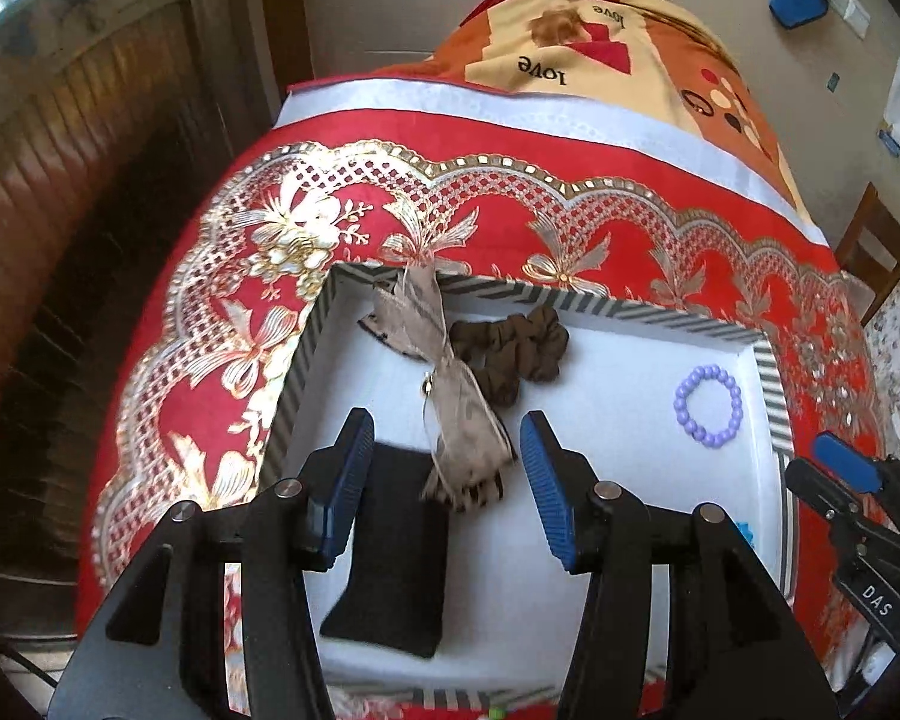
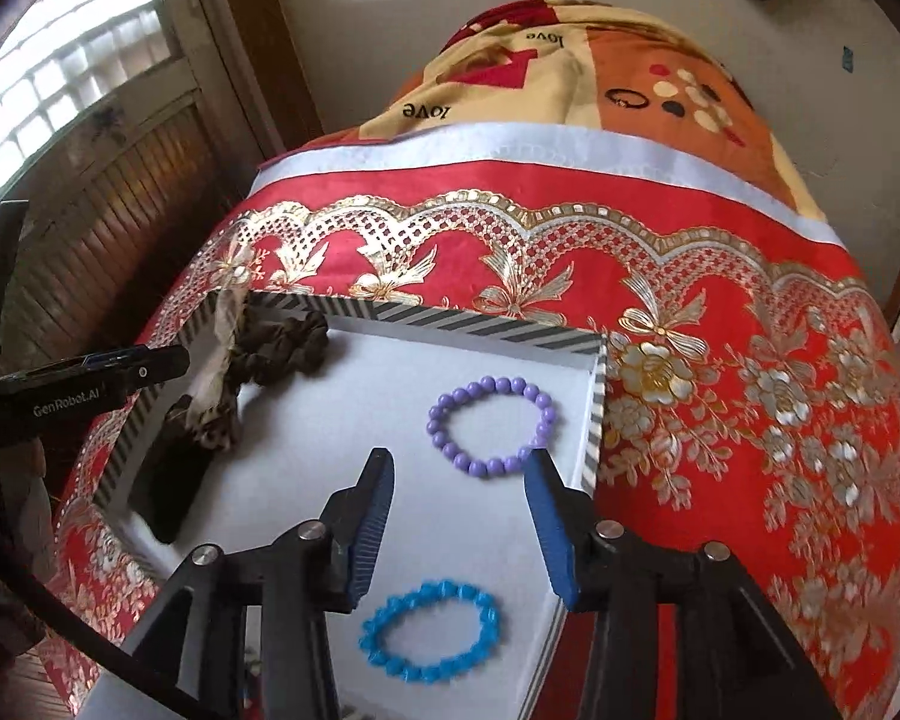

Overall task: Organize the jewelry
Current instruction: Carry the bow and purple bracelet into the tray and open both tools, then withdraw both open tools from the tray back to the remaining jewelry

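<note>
A white tray with a striped rim (image 1: 576, 295) (image 2: 486, 324) lies on a red and gold cloth. In it are a purple bead bracelet (image 1: 709, 414) (image 2: 491, 426), a blue bracelet (image 2: 429, 630), a brown scrunchie (image 1: 510, 354) (image 2: 282, 348), a beige leopard-print ribbon hair tie (image 1: 456, 414) (image 2: 213, 396) and a black pouch (image 1: 390, 552) (image 2: 171, 486). My left gripper (image 1: 447, 450) is open above the pouch and the ribbon's end. My right gripper (image 2: 459, 480) is open and empty, over the tray between the two bracelets.
The red and gold cloth (image 2: 720, 360) covers the bed around the tray. A folded orange blanket (image 1: 600, 42) lies at the far end. A wooden panelled wall (image 1: 60, 210) is at the left and a wooden chair (image 1: 876, 246) at the right.
</note>
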Demonstrator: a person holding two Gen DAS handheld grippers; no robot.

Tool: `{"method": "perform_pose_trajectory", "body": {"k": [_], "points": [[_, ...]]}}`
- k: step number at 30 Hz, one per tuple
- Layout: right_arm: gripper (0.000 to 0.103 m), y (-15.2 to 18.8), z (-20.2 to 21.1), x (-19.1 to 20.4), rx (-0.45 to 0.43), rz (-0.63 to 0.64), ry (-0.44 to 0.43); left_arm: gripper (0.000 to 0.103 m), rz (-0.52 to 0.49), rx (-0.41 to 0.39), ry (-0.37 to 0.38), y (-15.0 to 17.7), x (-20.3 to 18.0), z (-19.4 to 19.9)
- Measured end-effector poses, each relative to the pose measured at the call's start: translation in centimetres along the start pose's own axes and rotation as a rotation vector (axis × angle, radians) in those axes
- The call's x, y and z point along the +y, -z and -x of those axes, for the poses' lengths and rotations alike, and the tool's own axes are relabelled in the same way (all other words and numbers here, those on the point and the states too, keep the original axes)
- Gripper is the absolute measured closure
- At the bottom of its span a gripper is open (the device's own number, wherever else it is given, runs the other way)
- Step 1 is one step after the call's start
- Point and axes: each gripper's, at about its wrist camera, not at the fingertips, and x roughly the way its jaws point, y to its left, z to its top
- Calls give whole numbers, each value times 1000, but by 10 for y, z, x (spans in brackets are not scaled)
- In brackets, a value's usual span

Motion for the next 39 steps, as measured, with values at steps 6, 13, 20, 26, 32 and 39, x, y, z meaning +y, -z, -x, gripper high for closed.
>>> {"method": "perform_pose_trajectory", "body": {"k": [6,13,20,26,32,39], "points": [[60,25,27,3,-13,-28,-5,53,-4,-25,-19,27,-4,23],[60,61,55,4,-18,-42,-5,53,-31,-27,-45,66,-13,47],[59,99,81,8,-14,-50,3,53,-23,-27,-54,104,-17,71],[57,127,104,12,-17,-56,9,53,-42,-41,-77,133,-23,92],[46,153,122,15,-23,-59,10,53,-58,-57,-73,156,-28,110],[46,174,139,19,-28,-55,17,53,-61,-88,-75,178,-30,132]]}}
